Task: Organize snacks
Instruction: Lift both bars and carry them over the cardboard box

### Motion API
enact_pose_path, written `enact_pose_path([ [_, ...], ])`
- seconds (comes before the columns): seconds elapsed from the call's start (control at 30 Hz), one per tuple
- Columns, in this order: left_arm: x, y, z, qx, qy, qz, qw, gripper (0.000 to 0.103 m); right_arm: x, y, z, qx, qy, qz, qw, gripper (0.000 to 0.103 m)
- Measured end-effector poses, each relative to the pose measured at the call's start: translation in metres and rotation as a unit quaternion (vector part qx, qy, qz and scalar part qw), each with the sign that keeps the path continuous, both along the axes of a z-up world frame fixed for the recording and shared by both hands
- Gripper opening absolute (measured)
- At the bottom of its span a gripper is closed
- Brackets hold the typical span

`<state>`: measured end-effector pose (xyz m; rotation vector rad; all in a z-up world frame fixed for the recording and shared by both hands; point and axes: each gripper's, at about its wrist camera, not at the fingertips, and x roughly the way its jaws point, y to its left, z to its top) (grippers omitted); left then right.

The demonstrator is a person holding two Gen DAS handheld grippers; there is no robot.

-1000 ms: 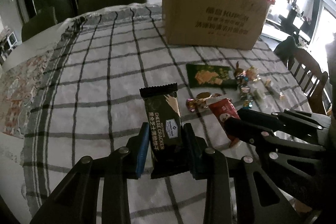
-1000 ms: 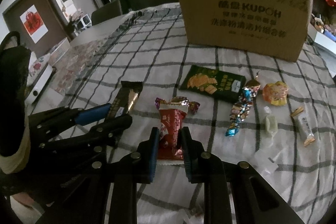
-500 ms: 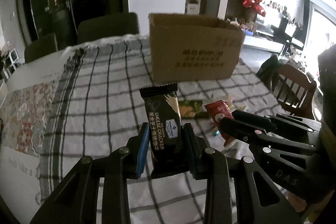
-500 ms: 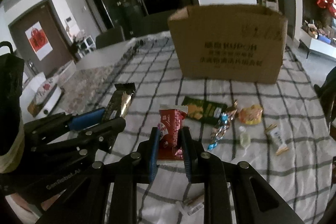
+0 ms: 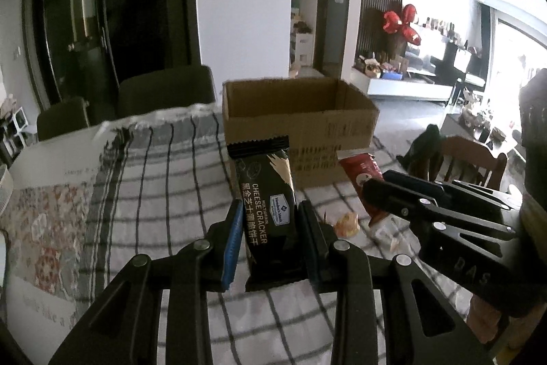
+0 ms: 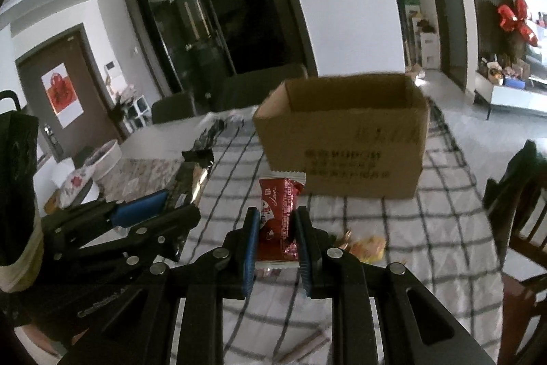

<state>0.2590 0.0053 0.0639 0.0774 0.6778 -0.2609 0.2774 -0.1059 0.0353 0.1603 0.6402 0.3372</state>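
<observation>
My left gripper point(image 5: 270, 211) is shut on a black cheese cracker packet point(image 5: 265, 190) and holds it upright above the checked tablecloth. My right gripper point(image 6: 277, 221) is shut on a red snack packet point(image 6: 277, 211), also lifted. Each gripper shows in the other's view: the right gripper with the red packet point(image 5: 362, 173) at the right of the left wrist view, the left gripper with the black packet point(image 6: 191, 173) at the left of the right wrist view. An open cardboard box point(image 6: 342, 132) stands ahead on the table; it also shows in the left wrist view point(image 5: 301, 125).
Small wrapped candies point(image 6: 367, 245) lie on the checked tablecloth point(image 6: 403, 228) below the grippers. A wooden chair point(image 5: 475, 159) stands at the table's right side and dark chairs point(image 5: 164, 91) at the far side. A floral cloth point(image 5: 44, 221) covers the table's left part.
Both grippers have risen from the table with their packets and tilted up. The box's open top now shows, and most loose snacks have dropped out of view.
</observation>
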Motion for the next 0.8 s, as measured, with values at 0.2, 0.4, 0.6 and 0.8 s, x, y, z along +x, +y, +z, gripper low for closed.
enact_pose_path([
  [0.2,0.022,-0.011,0.020,0.005,-0.023,-0.003,0.9997,0.032,0.019,-0.013,0.019,0.001,-0.021,-0.016,1.000,0.022],
  [0.4,0.046,-0.020,0.032,0.009,-0.031,-0.008,0.9994,0.032,0.041,-0.024,0.034,-0.009,-0.041,-0.028,0.999,0.022],
  [0.6,0.076,-0.030,0.040,0.018,-0.040,-0.009,0.9990,0.032,0.068,-0.033,0.048,-0.018,-0.053,-0.033,0.998,0.022],
  [0.8,0.109,-0.037,0.043,0.023,-0.039,-0.007,0.9990,0.032,0.097,-0.038,0.055,-0.030,-0.055,-0.033,0.997,0.022],
])
